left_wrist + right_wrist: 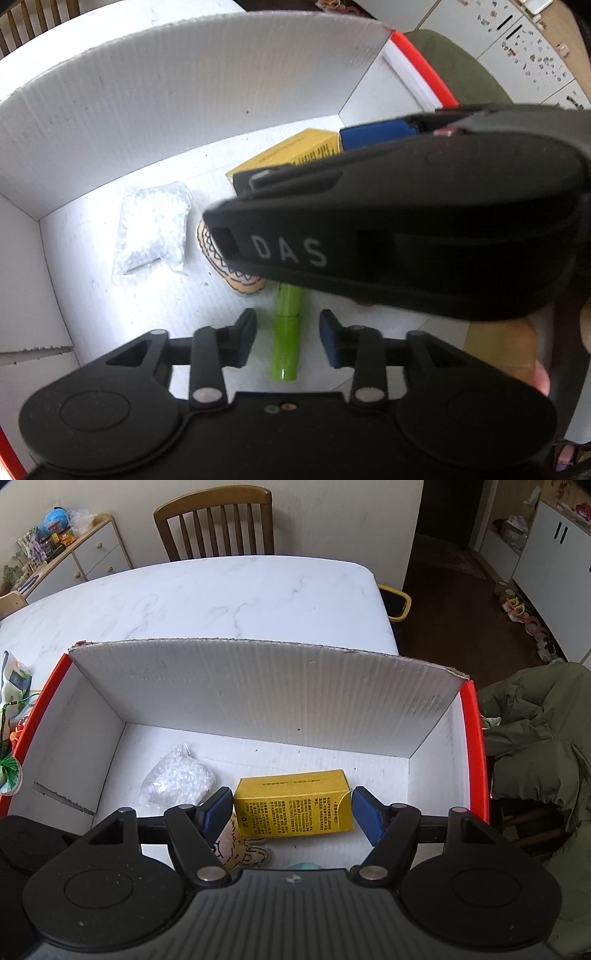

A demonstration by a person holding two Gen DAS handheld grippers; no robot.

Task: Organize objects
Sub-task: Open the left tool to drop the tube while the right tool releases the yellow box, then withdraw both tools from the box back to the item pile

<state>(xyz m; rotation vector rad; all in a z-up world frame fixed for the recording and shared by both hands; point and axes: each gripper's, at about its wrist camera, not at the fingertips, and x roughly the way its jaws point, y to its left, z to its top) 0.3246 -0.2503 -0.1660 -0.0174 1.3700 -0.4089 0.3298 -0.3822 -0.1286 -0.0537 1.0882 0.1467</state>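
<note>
- Objects being tidied lie on the floor of a white corrugated box (258, 686) with red outer edges, which stands on a white marble-patterned table (221, 594).
- Inside the box, a yellow carton (293, 803) printed with small black text lies on its side near the middle.
- A clear bag of white pellets (177, 781) sits to the left of the carton, a little apart from it.
- A flat cartoon-printed piece (236, 843), pale with black line drawing, lies just beside the carton's near left corner.
- A bright green tube (288, 332) lies on the box floor, seen in the left wrist view.
- The left gripper (288, 338) hangs over the tube with its fingers spread on either side of it, not touching and holding nothing.
- The right gripper (293, 814) hovers above the carton, its blue fingers (216, 810) wide apart and flanking the carton's two ends, empty as well.
- A small pale teal shape peeks out below the carton; what it is cannot be told.
- Judging by the layout, the sorting looks well along: several things are already in the box.
- At the far left on the table, a few colourful items (11, 716) remain outside, so some work may be left.
- A wooden chair (214, 522) stands behind the table, and a green jacket (535, 738) is draped at the right.
</note>
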